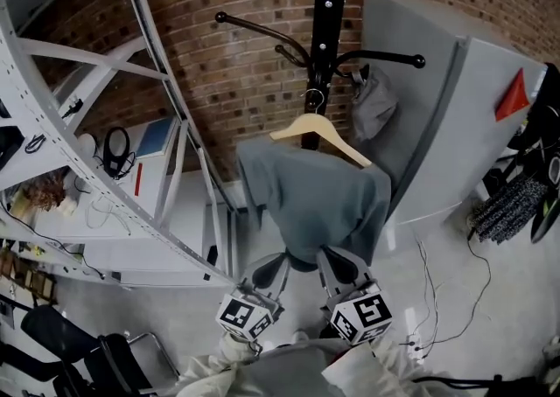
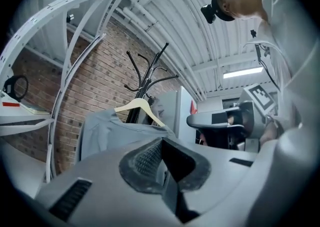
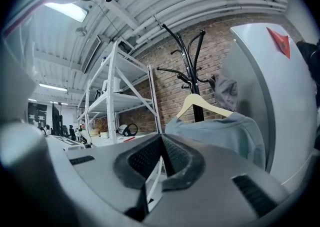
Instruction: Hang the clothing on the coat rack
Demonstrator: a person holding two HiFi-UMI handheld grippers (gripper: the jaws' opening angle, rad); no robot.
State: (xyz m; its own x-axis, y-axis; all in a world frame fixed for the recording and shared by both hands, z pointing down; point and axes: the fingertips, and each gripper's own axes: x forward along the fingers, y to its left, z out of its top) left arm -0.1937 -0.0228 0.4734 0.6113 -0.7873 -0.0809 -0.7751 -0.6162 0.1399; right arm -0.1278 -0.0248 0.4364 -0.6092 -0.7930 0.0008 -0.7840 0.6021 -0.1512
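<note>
A grey garment (image 1: 319, 198) hangs on a wooden hanger (image 1: 319, 131), whose hook sits on the black coat rack (image 1: 325, 2) against the brick wall. Just below the garment's hem, my left gripper (image 1: 273, 269) and right gripper (image 1: 336, 264) stand side by side, pointing at it. Both are shut with nothing between the pads and apart from the cloth. In the left gripper view the garment (image 2: 107, 126) and hanger (image 2: 137, 106) lie ahead of the shut left gripper (image 2: 162, 146). In the right gripper view the garment (image 3: 225, 131) hangs beyond the shut right gripper (image 3: 162, 143).
A white shelving unit (image 1: 105, 124) with headphones (image 1: 115, 150) stands at the left. A grey cabinet (image 1: 437, 115) stands right of the rack. A grey cloth (image 1: 374, 105) hangs from another rack hook. Cables (image 1: 429, 299) lie on the floor; a black chair (image 1: 87, 351) stands at the bottom left.
</note>
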